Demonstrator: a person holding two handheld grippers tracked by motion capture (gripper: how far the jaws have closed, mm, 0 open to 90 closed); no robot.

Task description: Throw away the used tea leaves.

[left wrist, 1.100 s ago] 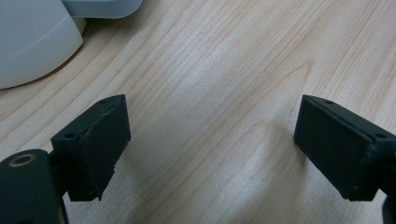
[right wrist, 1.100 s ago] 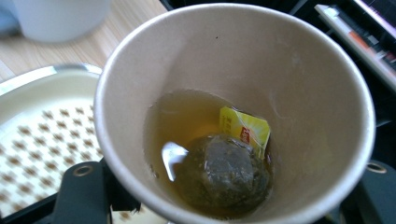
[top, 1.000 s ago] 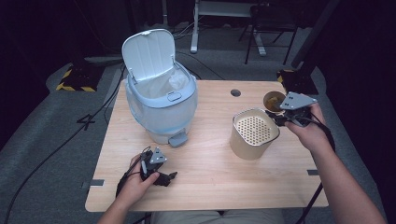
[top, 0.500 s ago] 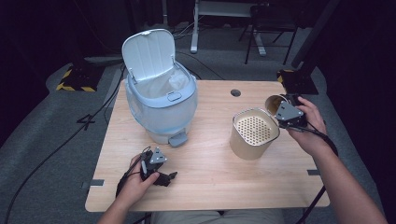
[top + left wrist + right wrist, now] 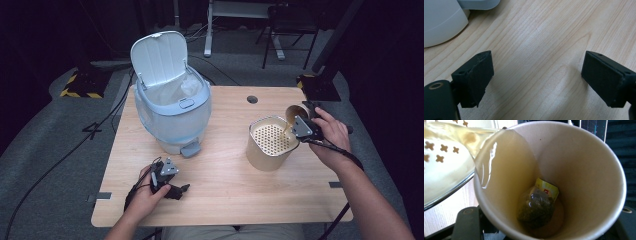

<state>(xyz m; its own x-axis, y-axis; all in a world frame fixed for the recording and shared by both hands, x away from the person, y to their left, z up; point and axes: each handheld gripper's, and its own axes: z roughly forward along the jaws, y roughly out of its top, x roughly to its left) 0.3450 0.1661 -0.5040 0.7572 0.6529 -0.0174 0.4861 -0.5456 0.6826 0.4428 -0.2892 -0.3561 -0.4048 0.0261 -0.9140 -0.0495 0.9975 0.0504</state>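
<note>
Tea is being poured from a paper cup clenched in the right tool into the strainer bin. Tilt is best kept slow so the teabag is held back. Left tool is being rested released on the worktop.

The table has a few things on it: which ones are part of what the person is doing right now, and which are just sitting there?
In use:
- paper cup, tipped in the right gripper
- tea pouring out
- tea bag inside the cup
- strainer pot catching the tea

Sitting by:
- blue bin, lid up
- left gripper, open, on the table
</note>
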